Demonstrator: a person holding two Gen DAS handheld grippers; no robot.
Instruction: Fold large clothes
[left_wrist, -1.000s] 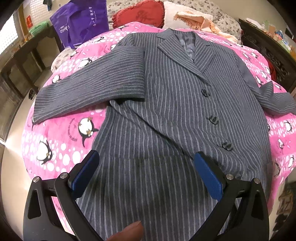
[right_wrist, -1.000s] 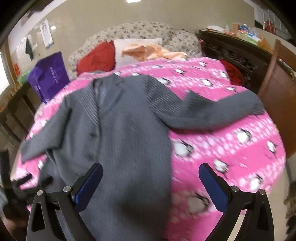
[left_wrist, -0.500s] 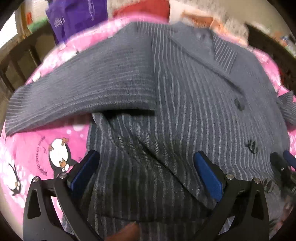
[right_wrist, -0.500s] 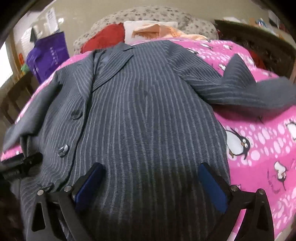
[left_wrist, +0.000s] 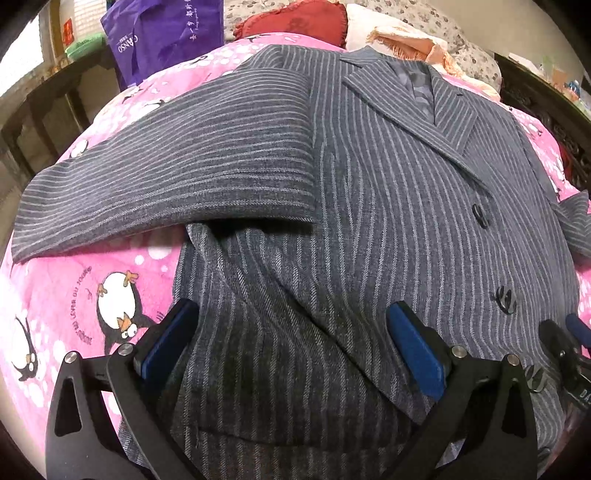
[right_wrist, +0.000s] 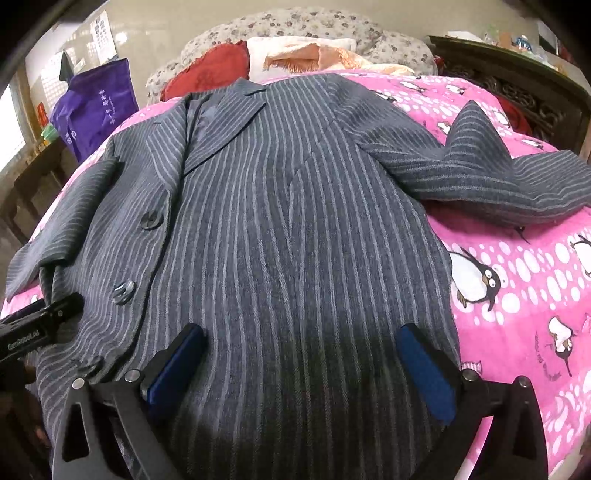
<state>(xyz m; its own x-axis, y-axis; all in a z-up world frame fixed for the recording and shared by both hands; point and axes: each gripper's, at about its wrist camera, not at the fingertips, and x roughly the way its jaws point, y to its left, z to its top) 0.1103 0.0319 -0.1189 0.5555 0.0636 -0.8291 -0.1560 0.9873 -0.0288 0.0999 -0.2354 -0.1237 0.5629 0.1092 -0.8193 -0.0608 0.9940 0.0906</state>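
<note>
Left wrist view: my left gripper (left_wrist: 291, 343) hangs wide open, holding nothing, over the striped coat (left_wrist: 369, 236) spread on the pink blanket (left_wrist: 74, 295); right gripper (right_wrist: 301, 360) likewise, purple bag (left_wrist: 162, 33) far left.

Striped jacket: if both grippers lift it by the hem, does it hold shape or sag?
Probably sags: the striped jacket already creases diagonally between the left gripper's open jaws. Likely heavyish, since the weave looks thick. Its spread sleeve would probably trail and drag over the pink blanket.
</note>
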